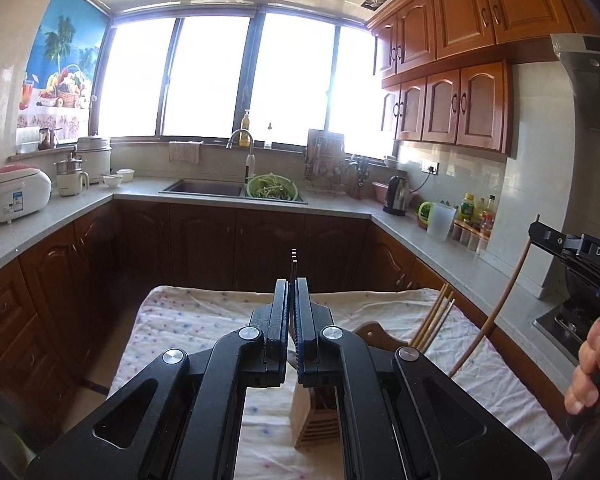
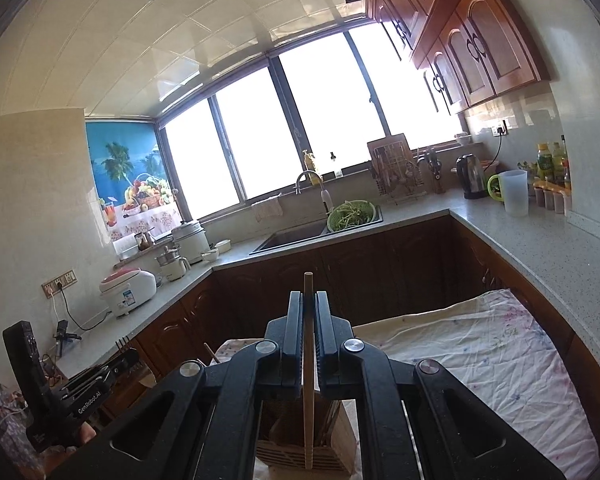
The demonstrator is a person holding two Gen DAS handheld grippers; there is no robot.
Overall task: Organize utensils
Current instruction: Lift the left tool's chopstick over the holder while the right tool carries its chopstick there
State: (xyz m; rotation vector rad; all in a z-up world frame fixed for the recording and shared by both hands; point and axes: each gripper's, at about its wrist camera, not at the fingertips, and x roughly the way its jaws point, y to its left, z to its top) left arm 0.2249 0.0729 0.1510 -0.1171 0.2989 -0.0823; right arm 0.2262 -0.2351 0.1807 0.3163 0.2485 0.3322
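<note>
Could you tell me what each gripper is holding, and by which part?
Right gripper: wooden chopstick, near its upper end. Left gripper: dark chopstick, near its banded tip.

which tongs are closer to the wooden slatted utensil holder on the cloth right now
Hard to separate. The left tongs, shut on a thin dark utensil, and the right tongs, shut on a light wooden stick, both hover just above the wooden slatted utensil holder.
</note>
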